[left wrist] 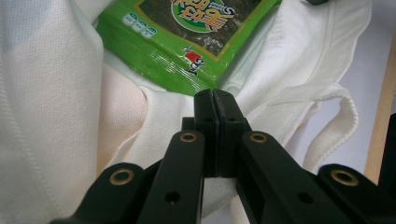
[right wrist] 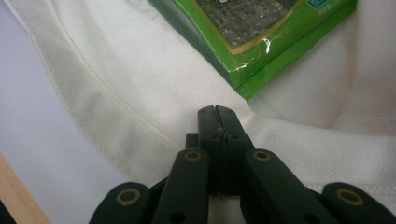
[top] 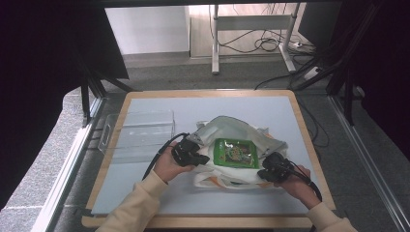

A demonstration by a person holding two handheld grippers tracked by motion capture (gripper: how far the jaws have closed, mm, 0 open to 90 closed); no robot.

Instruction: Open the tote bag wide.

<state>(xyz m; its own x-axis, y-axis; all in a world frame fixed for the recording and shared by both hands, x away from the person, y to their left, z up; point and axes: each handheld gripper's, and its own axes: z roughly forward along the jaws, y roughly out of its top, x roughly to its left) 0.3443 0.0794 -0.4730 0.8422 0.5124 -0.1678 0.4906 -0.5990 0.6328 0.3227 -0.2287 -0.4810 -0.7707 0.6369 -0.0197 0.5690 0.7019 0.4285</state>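
Note:
A white cloth bag (top: 231, 126) lies open on the pale blue mat, with a green seaweed snack packet (top: 235, 152) lying flat inside its mouth. My left gripper (top: 204, 159) is at the bag's left rim and my right gripper (top: 264, 173) at its right rim. In the left gripper view the jaws (left wrist: 215, 94) are pressed together on the bag's cloth (left wrist: 46, 93), just short of the packet's corner (left wrist: 187, 42). In the right gripper view the jaws (right wrist: 217, 110) are likewise shut, pinching the bag's cloth (right wrist: 140, 93) below the packet (right wrist: 275, 37).
A clear plastic bin (top: 140, 133) stands on the table's left side, beside the left hand. The mat (top: 159, 104) lies on a wooden table (top: 309, 145). Beyond the table's far edge are floor cables and a desk frame.

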